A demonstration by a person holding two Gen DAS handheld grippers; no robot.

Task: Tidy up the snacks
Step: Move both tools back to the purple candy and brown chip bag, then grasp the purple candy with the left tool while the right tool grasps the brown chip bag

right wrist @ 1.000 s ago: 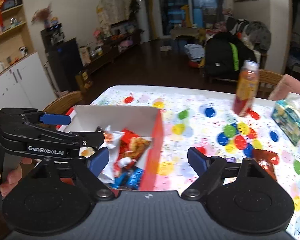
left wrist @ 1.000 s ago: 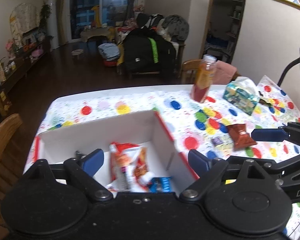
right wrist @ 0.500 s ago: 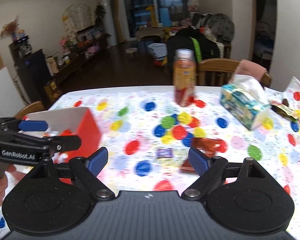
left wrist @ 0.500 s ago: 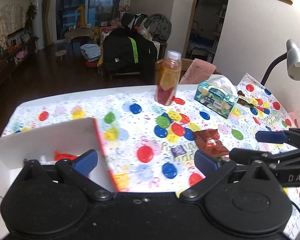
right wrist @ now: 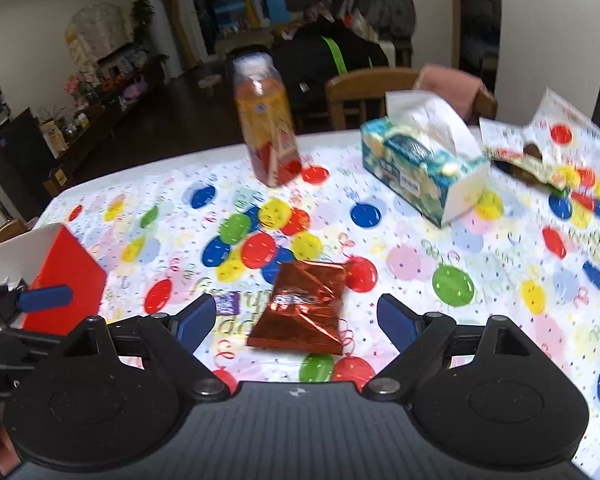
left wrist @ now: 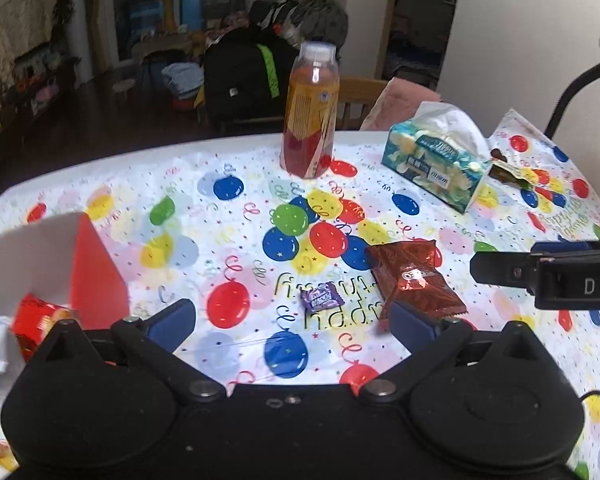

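Both tongs have swung away from the red-sided cardboard box (left wrist: 96,276) toward the snacks left on the balloon-patterned desk (right wrist: 420,264). Spread wide and empty, the right tongs (right wrist: 296,318) frame the crinkled red foil snack packet (right wrist: 304,308), lying just ahead between their tips. Equally spread, the left tongs (left wrist: 290,320) have the small purple candy wrapper (left wrist: 320,300) just ahead, the foil packet touching their right tip.

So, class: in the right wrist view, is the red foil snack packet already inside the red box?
No, the red foil snack packet lies on the tablecloth between the open fingers, apart from the red box.
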